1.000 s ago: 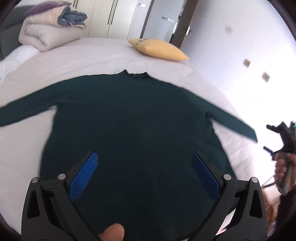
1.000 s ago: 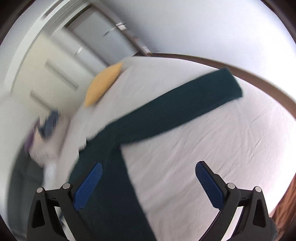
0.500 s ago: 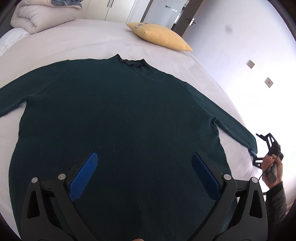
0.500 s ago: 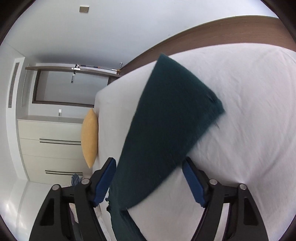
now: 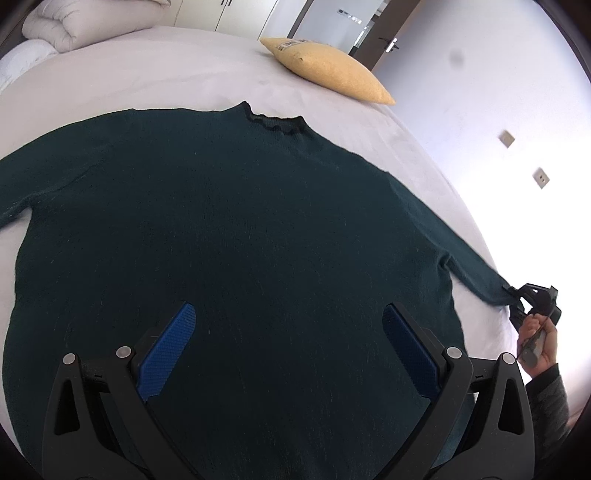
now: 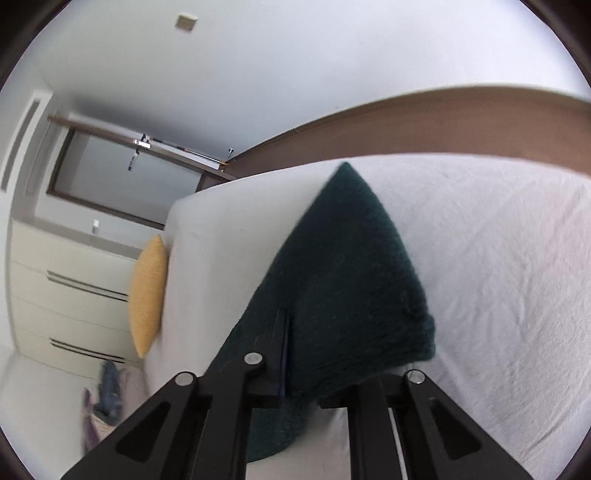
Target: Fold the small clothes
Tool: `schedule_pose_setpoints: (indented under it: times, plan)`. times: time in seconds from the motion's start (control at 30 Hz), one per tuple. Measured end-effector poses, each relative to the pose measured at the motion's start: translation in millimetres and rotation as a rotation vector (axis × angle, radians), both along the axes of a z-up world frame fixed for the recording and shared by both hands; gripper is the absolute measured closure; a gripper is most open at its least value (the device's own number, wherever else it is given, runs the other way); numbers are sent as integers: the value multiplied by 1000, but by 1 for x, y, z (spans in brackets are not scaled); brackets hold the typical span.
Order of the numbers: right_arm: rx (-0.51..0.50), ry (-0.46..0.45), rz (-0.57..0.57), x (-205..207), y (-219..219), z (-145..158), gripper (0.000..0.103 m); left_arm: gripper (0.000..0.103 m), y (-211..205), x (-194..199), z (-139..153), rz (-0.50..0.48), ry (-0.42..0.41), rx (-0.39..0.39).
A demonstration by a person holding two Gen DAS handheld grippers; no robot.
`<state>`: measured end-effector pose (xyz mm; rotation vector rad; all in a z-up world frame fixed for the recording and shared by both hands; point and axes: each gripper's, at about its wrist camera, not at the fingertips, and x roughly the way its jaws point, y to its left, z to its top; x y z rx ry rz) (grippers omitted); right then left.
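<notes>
A dark green sweater (image 5: 236,236) lies flat on the white bed (image 5: 155,81), neck away from me, sleeves spread to both sides. My left gripper (image 5: 288,347) is open and empty, hovering over the sweater's lower body. My right gripper (image 6: 314,354) is shut on the cuff of the sweater's right sleeve (image 6: 351,288). In the left wrist view it shows at the far right (image 5: 532,299), at the sleeve end (image 5: 480,277). The left sleeve's end runs out of view at the left.
A yellow pillow (image 5: 328,70) lies at the far side of the bed; it also shows in the right wrist view (image 6: 147,291). A folded duvet (image 5: 88,18) sits at the back left. A wall (image 5: 498,110) runs along the bed's right side. Wardrobe doors (image 6: 70,295) stand behind.
My right gripper moved onto the right sleeve cuff and shut on it. My left gripper moved closer over the sweater body and stayed open.
</notes>
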<state>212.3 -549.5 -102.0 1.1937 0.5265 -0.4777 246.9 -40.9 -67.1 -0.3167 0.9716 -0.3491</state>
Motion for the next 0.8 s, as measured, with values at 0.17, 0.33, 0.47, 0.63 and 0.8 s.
schedule_pose_setpoints:
  times: [0.17,0.33,0.47,0.63,0.8]
  plan:
    - [-249,77,186,59,52,55,92,0,18,25,0,25,9,-82]
    - [-602,95,544,137,200,102,93,0,40,53,2,53,11,-208]
    - [-814,102,849,170,338,91,93,0,60,75,-3,76,40,-334]
    - [-796,167,1051,200,418,29,93,0,62,112,-21,18,146,-450]
    - [-763,191,1058,186,429,6,89,0,53,144,-39,-3,253,-549]
